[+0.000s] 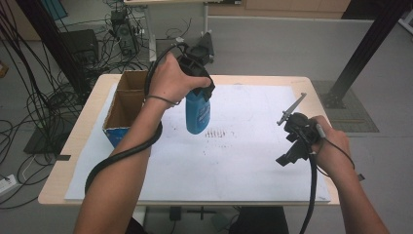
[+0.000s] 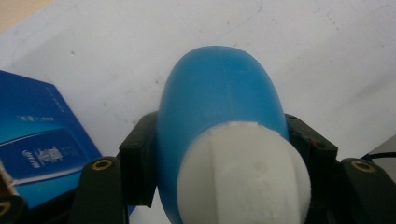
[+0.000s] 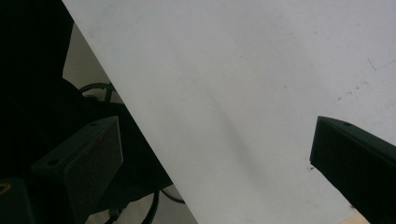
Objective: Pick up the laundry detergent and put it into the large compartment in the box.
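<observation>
Surroundings: a cardboard box stood at the left edge of the table, just beside the raised left forearm; tangled cables lay on the floor beyond the table's left side, and a black frame post rose at the far right.
In the way: nothing lay on the white sheet between the two grippers, which were well apart.
Bottle: a smooth blue plastic bottle, rounded in shape with a white cap end, hung upright above the sheet, clear of it.
Left gripper: the left gripper had its jaws closed tight on the bottle's upper part, one black jaw pressed on each side.
Right gripper: the right gripper rested low near the sheet's right edge, jaws spread wide with nothing between them.
Box: open-topped brown cardboard with a blue printed side; the part of its inside in view looked bare.
Sheet: flat, matt white, faintly speckled with small dark marks.
</observation>
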